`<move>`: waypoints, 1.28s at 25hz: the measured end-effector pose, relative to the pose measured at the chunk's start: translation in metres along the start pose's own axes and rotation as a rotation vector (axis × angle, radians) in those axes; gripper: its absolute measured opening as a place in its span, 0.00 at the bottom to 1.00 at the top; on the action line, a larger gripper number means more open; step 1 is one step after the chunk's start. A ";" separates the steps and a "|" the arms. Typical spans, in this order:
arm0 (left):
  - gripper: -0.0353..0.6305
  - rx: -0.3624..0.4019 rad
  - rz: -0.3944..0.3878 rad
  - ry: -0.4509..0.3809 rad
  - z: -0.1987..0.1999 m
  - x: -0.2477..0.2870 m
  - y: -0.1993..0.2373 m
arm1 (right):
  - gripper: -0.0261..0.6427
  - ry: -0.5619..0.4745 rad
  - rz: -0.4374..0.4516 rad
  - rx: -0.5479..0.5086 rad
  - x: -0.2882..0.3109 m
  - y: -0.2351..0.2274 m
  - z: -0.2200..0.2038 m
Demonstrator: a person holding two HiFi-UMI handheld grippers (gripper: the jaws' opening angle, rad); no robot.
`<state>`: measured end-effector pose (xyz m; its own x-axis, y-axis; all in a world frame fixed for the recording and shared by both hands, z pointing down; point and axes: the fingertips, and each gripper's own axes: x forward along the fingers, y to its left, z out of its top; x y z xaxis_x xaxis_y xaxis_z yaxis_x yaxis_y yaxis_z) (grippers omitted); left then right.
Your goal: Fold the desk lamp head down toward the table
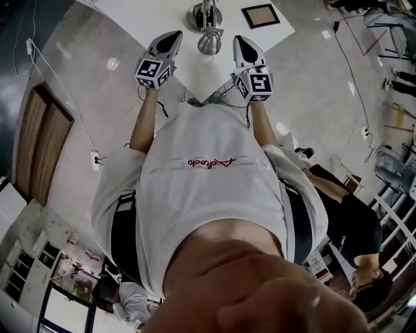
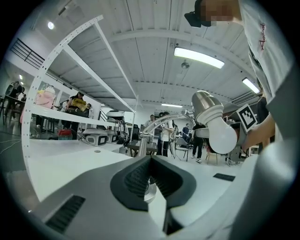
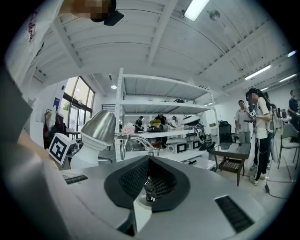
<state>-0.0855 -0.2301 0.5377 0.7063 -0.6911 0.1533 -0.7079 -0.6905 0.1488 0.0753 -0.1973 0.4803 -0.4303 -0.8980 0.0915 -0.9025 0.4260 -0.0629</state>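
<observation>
Upper centre: left hand-held gripper (image 1: 170, 39) and right hand-held gripper (image 1: 240, 44), jaws sitting shut and empty, likely readying to press. Between them, untouched: silver metal desk lamp head with white bulb (image 1: 209, 43), hovering over the white surface (image 1: 143, 18); round metal base (image 1: 203, 15) standing beyond.

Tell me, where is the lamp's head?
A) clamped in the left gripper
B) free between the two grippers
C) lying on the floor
B: the head view shows the lamp head between the left gripper and the right gripper, both shut on nothing.
</observation>
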 end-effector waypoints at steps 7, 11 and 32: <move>0.09 -0.017 0.019 0.032 -0.010 0.008 0.003 | 0.08 0.024 0.032 0.034 0.008 -0.002 -0.015; 0.09 -0.027 0.019 0.047 -0.016 0.014 0.000 | 0.08 0.043 0.047 0.047 0.009 -0.004 -0.024; 0.40 -0.031 -0.120 0.064 -0.031 0.090 0.034 | 0.08 0.132 0.037 0.068 0.007 0.000 -0.057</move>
<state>-0.0459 -0.3095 0.5872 0.7847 -0.5885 0.1948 -0.6191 -0.7595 0.1995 0.0709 -0.1977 0.5375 -0.4662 -0.8575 0.2174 -0.8845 0.4466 -0.1351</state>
